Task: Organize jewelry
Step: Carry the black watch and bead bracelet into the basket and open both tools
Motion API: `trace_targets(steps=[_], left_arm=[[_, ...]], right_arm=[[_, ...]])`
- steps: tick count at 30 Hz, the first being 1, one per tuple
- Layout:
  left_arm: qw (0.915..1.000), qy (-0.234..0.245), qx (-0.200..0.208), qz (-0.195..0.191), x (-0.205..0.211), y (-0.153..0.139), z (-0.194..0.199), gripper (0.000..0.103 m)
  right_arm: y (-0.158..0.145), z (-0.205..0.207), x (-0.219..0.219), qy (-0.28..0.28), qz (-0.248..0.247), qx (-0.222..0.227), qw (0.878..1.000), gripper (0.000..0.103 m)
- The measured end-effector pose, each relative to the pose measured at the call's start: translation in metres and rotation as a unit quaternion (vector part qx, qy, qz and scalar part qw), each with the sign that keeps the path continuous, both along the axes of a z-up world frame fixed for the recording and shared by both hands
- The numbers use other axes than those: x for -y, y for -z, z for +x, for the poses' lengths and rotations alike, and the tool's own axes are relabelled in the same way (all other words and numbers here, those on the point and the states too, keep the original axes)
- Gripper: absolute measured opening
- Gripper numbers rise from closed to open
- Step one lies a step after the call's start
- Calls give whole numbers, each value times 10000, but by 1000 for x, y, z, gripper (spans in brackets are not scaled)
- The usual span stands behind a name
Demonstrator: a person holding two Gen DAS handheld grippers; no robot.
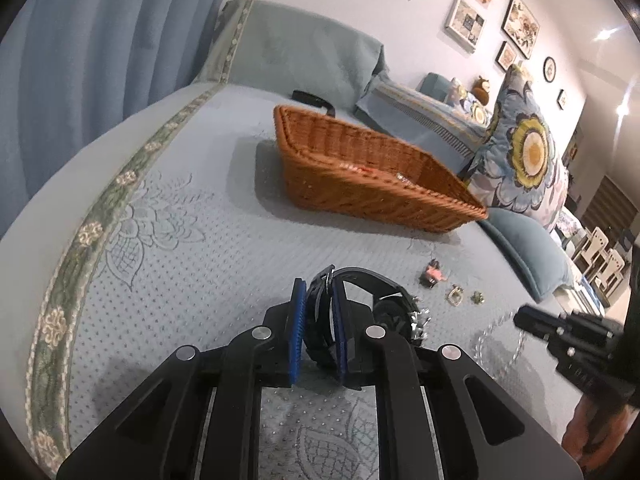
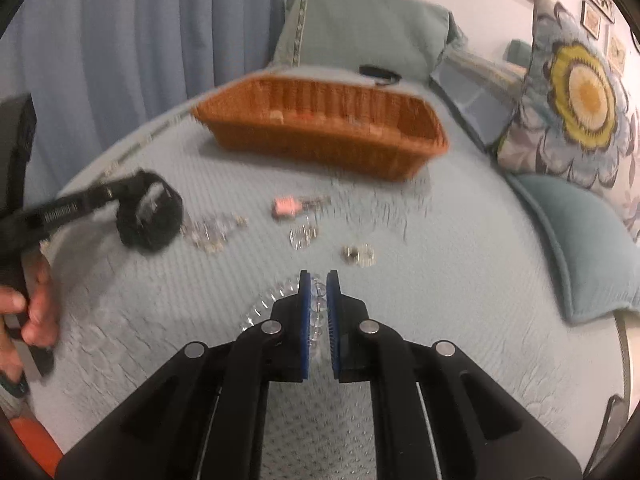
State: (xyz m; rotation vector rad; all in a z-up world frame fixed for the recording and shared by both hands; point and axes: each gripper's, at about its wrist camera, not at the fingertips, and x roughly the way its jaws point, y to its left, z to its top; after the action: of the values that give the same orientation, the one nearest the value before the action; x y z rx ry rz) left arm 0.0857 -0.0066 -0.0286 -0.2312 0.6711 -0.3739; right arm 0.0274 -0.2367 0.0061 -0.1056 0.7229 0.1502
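Observation:
In the left wrist view my left gripper [image 1: 319, 292] is shut on the strap of a black watch [image 1: 384, 292], whose face hangs to the right of the pads, just above the bed cover. In the right wrist view my right gripper [image 2: 318, 280] is shut on a clear bead bracelet [image 2: 264, 304], with beads between the blue pads and the rest trailing left on the cover. A brown wicker basket [image 1: 360, 196] [image 2: 320, 148] stands beyond both grippers. A pink piece [image 2: 286, 206], two small rings [image 2: 302, 236] [image 2: 358, 254] and a sparkly piece [image 2: 212, 232] lie loose between them.
The pale blue quilted bed cover [image 1: 180, 240] carries everything. A flowered cushion [image 2: 580, 92] and a teal pillow [image 2: 580, 240] bound the right side. A black object [image 1: 312, 100] lies behind the basket. Blue curtains [image 2: 140, 40] hang at the left. A hand [image 2: 36, 304] grips the left gripper's handle.

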Motion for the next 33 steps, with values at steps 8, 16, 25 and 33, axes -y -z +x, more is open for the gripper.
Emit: trace_targets(steps=[8,16,25,33], left_arm=[[9990,70,433,-102,-1,-37,1,0],[9982,212,516,-232,-9,-72,25,0],[9949,78,-998,99,-20,-5,51,43],[9932,-33,-949,678,-1,2,51,9]], right_arm=[[-47,18,2,-70,9,438,9990,6],[-85,49,-4,-163,151,720,9972,6],[-57,42,-7,-260,266,437,9984,6],[-59,39,-9,-337,266,531,9977,6]])
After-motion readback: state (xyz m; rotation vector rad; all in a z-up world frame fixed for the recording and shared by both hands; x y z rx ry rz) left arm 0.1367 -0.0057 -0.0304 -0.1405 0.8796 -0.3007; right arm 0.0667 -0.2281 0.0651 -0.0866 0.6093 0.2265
